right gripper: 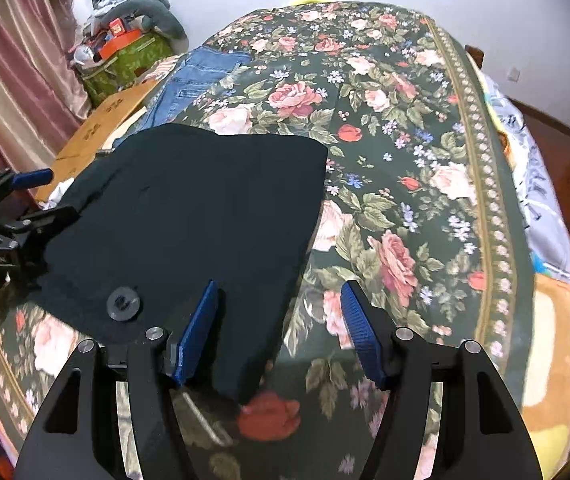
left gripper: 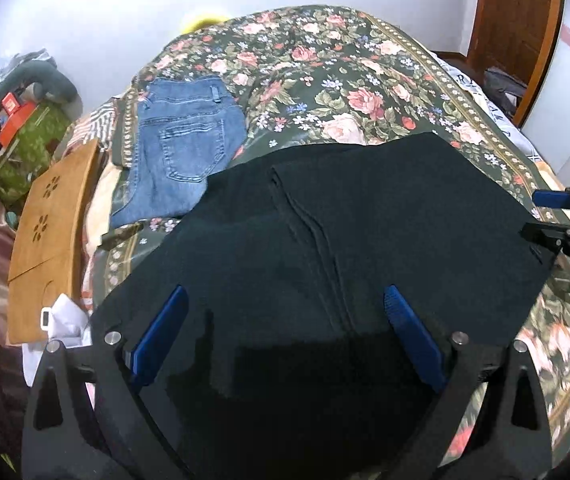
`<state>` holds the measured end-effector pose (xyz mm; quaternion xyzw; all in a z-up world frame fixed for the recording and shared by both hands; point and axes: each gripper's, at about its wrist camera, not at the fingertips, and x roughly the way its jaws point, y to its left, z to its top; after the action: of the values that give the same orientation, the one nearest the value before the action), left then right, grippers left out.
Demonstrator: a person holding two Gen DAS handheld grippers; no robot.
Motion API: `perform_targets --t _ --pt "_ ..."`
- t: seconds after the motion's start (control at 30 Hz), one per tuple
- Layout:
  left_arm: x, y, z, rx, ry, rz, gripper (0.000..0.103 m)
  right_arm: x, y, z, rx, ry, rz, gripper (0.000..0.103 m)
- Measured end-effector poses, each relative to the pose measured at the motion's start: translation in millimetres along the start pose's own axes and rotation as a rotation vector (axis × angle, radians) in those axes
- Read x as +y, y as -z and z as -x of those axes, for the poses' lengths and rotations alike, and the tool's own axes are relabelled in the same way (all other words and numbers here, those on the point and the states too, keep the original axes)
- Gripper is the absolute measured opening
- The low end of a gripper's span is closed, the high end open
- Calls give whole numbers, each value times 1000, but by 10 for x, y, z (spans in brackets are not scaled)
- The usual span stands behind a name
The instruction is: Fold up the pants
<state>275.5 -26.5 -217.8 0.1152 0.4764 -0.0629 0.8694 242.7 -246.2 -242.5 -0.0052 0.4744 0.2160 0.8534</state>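
Dark, nearly black pants (left gripper: pixel 325 232) lie folded flat on the floral bedspread (left gripper: pixel 325 80); they also show in the right wrist view (right gripper: pixel 205 208), where a dark button (right gripper: pixel 123 303) lies on their near edge. My left gripper (left gripper: pixel 285 320) is open, its blue fingers spread just above the pants' near part, holding nothing. My right gripper (right gripper: pixel 279 316) is open over the pants' right edge and the bedspread (right gripper: pixel 405 160), holding nothing. Each gripper shows at the edge of the other's view: the right one (left gripper: pixel 541 216) and the left one (right gripper: pixel 51 192).
Folded blue jeans (left gripper: pixel 181 152) lie on the bed's far left, also in the right wrist view (right gripper: pixel 193 76). A brown board (left gripper: pixel 51 236) leans beside the bed. A cluttered green box (left gripper: pixel 25 144) and pink curtain (right gripper: pixel 17 64) stand left. A wooden door (left gripper: pixel 517 24) is far right.
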Motion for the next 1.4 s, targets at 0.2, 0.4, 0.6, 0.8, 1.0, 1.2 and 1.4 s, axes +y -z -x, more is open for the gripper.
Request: perform_targets --t 0.2,0.4,0.6,0.8,1.0,1.2,1.4 --pt "255 174 402 -80 -51 69 99 147 -143 344 -78 -4 17 60" --pt "818 410 736 -155 -152 238 100 559 -399 670 -206 -59 74 60" --pt "1319 823 808 -125 -159 414 102 1071 -547 592 -230 -150 141 61" --pt "1564 1192 618 5 -55 540 102 1389 -558 17 -95 -235 148 61" --pt "1584 1434 354 144 169 654 102 1509 -369 -358 20 -239 175 64" --pt "1613 1530 -19 260 412 793 103 1511 -352 -340 29 -245 207 65" --pt "1841 1478 -310 281 513 926 103 1541 -348 -360 30 -246 221 65"
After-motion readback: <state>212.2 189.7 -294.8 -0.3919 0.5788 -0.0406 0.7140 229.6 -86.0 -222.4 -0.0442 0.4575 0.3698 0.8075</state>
